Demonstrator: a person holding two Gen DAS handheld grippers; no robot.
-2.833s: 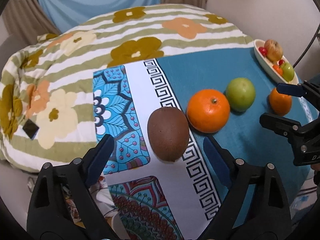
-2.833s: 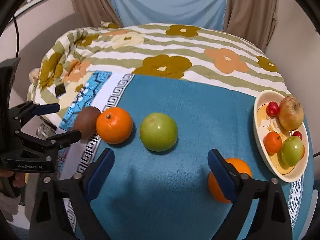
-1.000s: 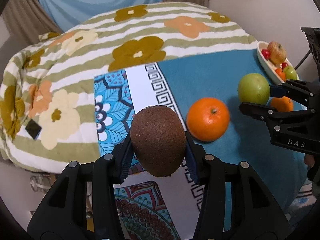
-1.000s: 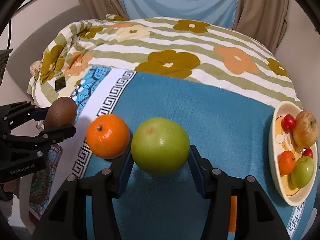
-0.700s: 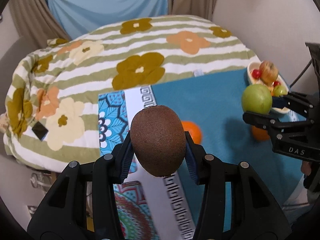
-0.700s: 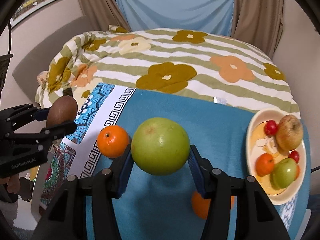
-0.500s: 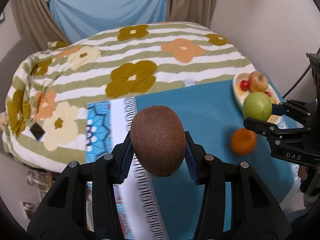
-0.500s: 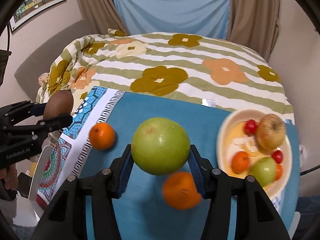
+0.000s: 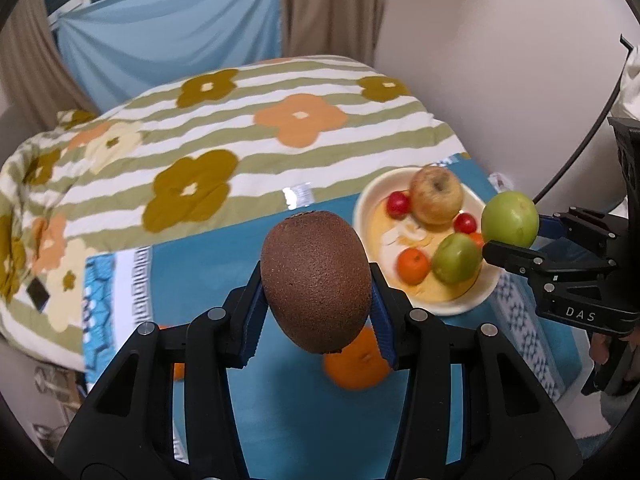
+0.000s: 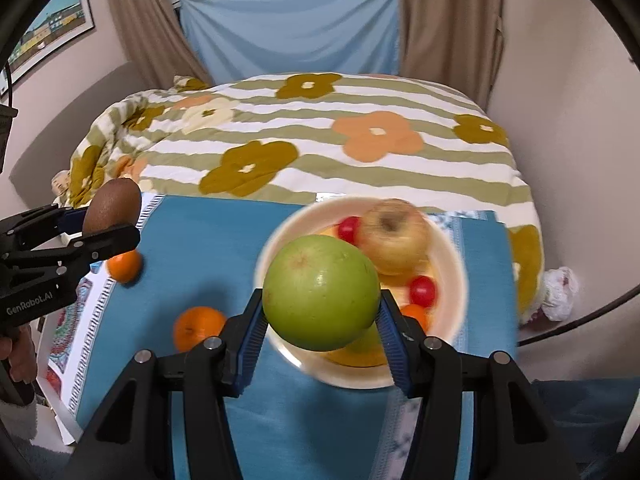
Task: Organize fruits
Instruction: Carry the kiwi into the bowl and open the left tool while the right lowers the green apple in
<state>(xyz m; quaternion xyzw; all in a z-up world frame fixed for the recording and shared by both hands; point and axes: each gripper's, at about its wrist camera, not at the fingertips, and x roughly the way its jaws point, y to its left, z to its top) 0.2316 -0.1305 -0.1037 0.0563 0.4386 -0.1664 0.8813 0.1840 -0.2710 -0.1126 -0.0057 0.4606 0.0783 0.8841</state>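
My left gripper (image 9: pixel 316 320) is shut on a brown kiwi (image 9: pixel 316 280), held in the air above the teal cloth (image 9: pixel 208 260), just left of the cream bowl (image 9: pixel 368 216). My right gripper (image 10: pixel 320 328) is shut on a green apple (image 10: pixel 320 292), which hangs over the cream bowl (image 10: pixel 452 264). The bowl holds a yellowish apple (image 10: pixel 392 236), red cherry tomatoes (image 10: pixel 422 290), a small orange fruit and a green one. Two oranges (image 10: pixel 198 326) (image 10: pixel 125 266) lie on the cloth to the left. In the left wrist view the right gripper (image 9: pixel 516 236) with the green apple (image 9: pixel 509 219) shows at right.
A flowered striped quilt (image 10: pixel 320 152) covers the bed behind the cloth. Walls stand close on the right, curtains and a blue sheet at the back. A crumpled bag (image 10: pixel 558 292) lies by the bed's right edge. A hand (image 10: pixel 16 354) holds the left gripper's grip.
Both grippers closed on their fruits, lifted them and carried them to the right, toward the bowl. The green apple now hangs over the bowl; both oranges stay on the cloth.
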